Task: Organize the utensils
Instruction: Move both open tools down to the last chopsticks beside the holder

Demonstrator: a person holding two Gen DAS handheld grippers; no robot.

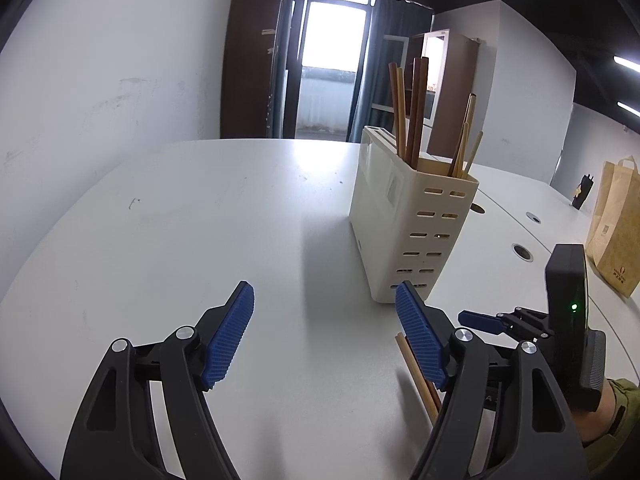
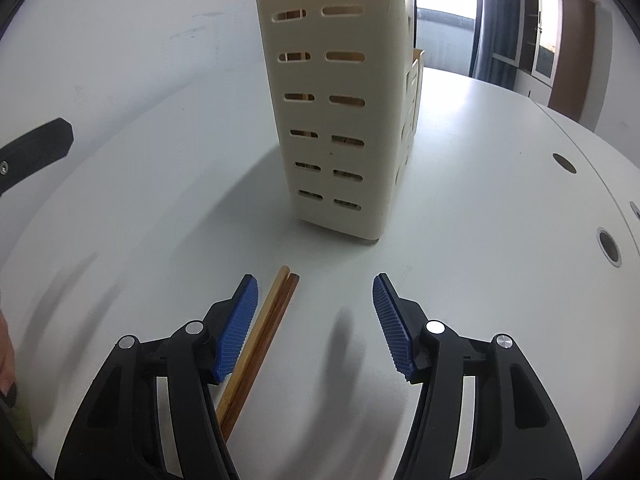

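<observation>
A cream slotted utensil holder (image 1: 412, 216) (image 2: 336, 120) stands upright on the white table (image 1: 200, 220). Dark brown chopsticks (image 1: 414, 112) and paler ones (image 1: 466, 148) stick up out of it. A loose pair of chopsticks (image 2: 264, 340) (image 1: 418, 376), one light and one dark, lies flat on the table in front of the holder. My right gripper (image 2: 314, 280) hovers open over them; they run just inside its left pad, untouched. My left gripper (image 1: 325, 286) is open and empty, with the pair partly hidden behind its right finger. The right gripper's blue fingertip (image 1: 478, 320) shows at the right.
A brown paper bag (image 1: 616, 232) stands at the far right of the table. Round cable holes (image 1: 522, 252) (image 2: 608, 246) sit along the table's seam on the right. A person's hand and green sleeve (image 1: 616, 408) hold the right gripper. A white wall runs along the left.
</observation>
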